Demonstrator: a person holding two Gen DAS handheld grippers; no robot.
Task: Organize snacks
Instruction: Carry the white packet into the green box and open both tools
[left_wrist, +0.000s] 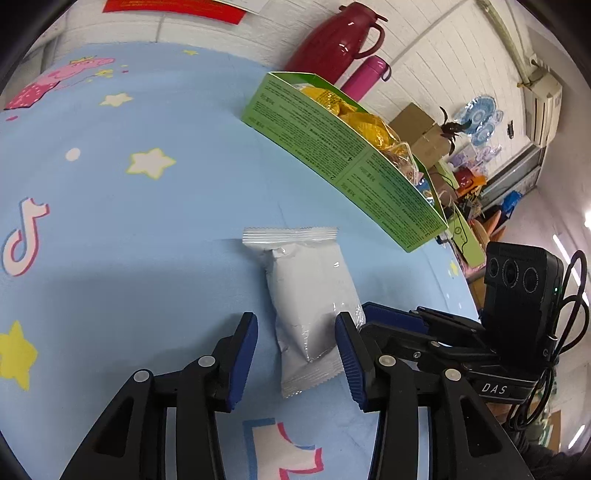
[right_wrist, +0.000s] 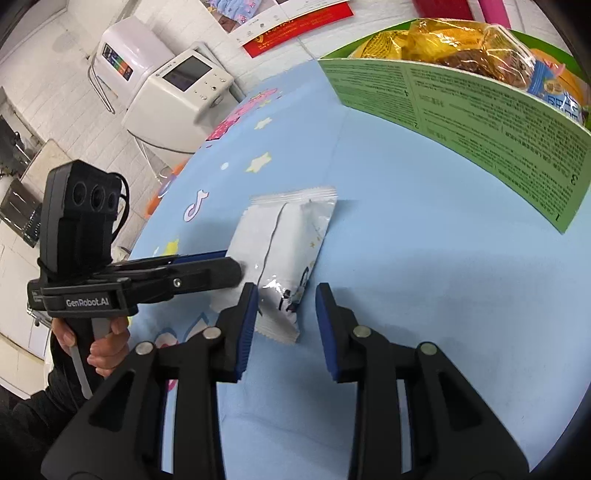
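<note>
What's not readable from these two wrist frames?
- White foil snack packet: printed face is turned down in the left wrist view; the right wrist view shows only a sliver of print, unreadable.
- Green cardboard box: its right end is cut off by the right wrist frame edge; its wall hides the lower contents.
- Left gripper and right gripper: both open around the packet's near end; pad contact unclear.
- Box text: too small.

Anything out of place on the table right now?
One white snack packet lies alone on the blue tablecloth, outside the green box holding the other snacks. Both grippers flank it, open. Nothing spilled.
</note>
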